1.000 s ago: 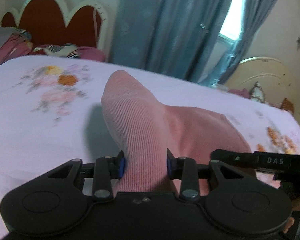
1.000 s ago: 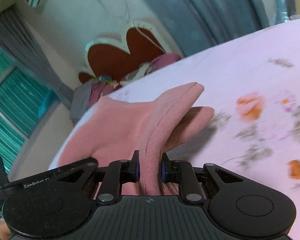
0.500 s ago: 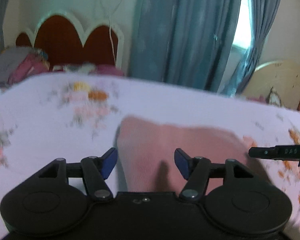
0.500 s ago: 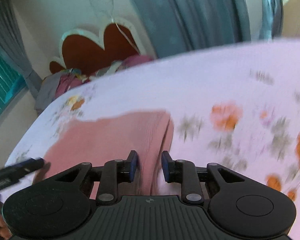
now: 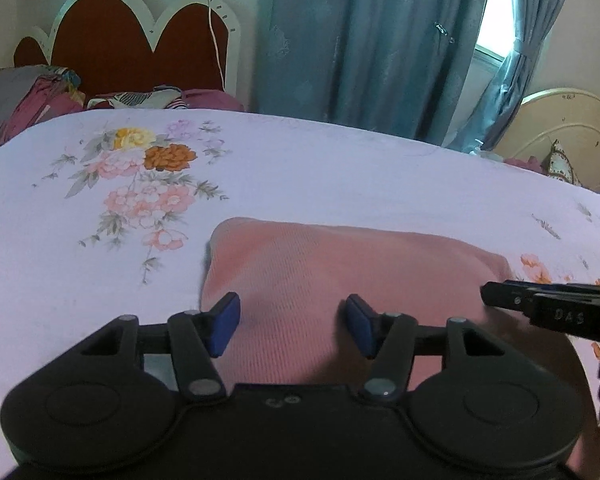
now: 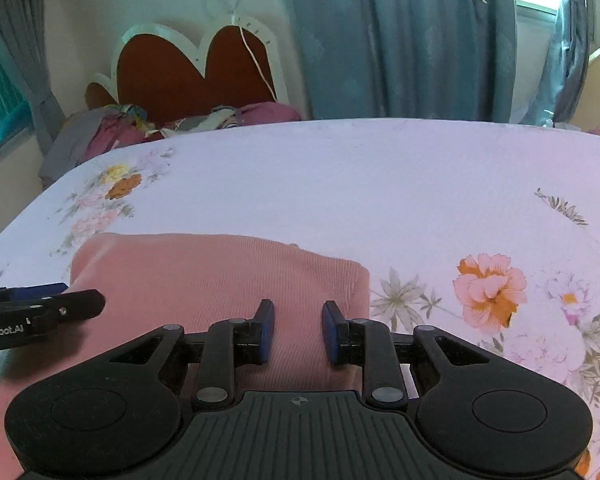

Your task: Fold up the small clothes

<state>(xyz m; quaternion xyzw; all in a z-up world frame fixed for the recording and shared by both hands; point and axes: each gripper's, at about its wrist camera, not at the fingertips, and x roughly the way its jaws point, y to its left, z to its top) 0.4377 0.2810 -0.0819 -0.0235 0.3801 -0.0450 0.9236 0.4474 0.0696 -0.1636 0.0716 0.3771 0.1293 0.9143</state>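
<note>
Garment: pink knit piece (image 5: 340, 280) lying flat on the floral bed sheet (image 5: 300, 168), lower centre of frame. Left gripper (image 5: 292, 326) jaws closing, pads apart over cloth without pinching; right gripper (image 6: 296, 330) jaws open above its right edge, presumably released after a fold.

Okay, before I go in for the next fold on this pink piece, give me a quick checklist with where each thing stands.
1. pink garment lies flat on the bedsheet: ok.
2. left gripper has let go: ok; the pads stand apart over the cloth, though the jaws are closing a little.
3. right gripper has let go: ok; there is a gap on both sides, nothing pinched.
4. Far folded edge even: ok in the right wrist view, roughly straight.
5. Near edge of the garment aligned: cannot tell, it is hidden under both grippers.
6. Sheet around the garment free of other clothes: ok.
</note>
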